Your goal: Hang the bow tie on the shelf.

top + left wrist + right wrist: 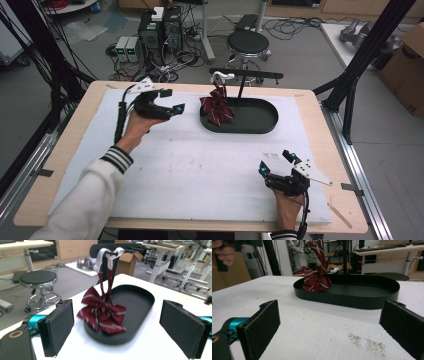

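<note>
The bow tie (pixel 101 312) hangs over the tray's (pixel 140 293) left end. Your left gripper (pixel 169 104) is spread wide; pinch the bow gently. Your right gripper (pixel 277 162) waits spread too.

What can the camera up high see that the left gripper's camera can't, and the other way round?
The high view alone takes in both hands, the left gripper held above the table and the right gripper near the front edge, plus the whole white mat.

The left gripper view alone gives a close look at the white loop hooked over the stand's bar, and a cardboard box behind it.

Both share the red striped bow hanging into the black oval tray, and the round stool.
</note>
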The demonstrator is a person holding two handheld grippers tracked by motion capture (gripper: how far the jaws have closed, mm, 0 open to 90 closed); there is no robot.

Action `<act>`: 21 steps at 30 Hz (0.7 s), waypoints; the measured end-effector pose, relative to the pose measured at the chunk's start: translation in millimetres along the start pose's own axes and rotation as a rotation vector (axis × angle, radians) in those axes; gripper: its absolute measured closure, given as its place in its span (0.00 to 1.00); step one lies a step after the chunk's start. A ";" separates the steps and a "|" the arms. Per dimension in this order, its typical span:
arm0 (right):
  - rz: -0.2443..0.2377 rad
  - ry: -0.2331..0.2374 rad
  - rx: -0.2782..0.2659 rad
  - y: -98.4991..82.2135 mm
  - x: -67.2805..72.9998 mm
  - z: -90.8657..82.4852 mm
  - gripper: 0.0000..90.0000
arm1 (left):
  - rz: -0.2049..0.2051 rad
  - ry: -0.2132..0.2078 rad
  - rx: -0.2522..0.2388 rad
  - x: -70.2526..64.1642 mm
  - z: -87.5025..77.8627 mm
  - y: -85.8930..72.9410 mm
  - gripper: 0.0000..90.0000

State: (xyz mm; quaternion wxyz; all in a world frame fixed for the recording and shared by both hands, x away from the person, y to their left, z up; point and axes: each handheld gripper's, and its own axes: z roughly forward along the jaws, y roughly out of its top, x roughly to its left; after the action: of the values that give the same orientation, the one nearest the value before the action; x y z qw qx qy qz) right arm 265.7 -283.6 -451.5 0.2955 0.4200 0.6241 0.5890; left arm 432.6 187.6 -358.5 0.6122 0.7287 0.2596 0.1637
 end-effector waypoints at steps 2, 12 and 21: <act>0.006 0.002 0.007 0.1 0.7 -0.4 0.02 | 0.004 0.019 -0.009 -1.2 -20.9 -9.6 0.13; -0.005 -0.005 0.001 -0.1 1.3 -0.3 0.02 | 0.049 0.099 -0.124 -24.8 -105.3 -67.0 0.08; -0.021 -0.010 0.002 -0.2 3.2 0.0 0.02 | 0.013 0.149 -0.228 -39.9 -137.3 -107.2 0.08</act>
State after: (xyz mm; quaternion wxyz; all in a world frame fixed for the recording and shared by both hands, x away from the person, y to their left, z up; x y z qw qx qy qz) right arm 264.1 -280.8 -451.3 0.3041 0.4167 0.6276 0.5831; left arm 304.8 287.8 -433.1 0.6692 0.6418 0.2792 0.2498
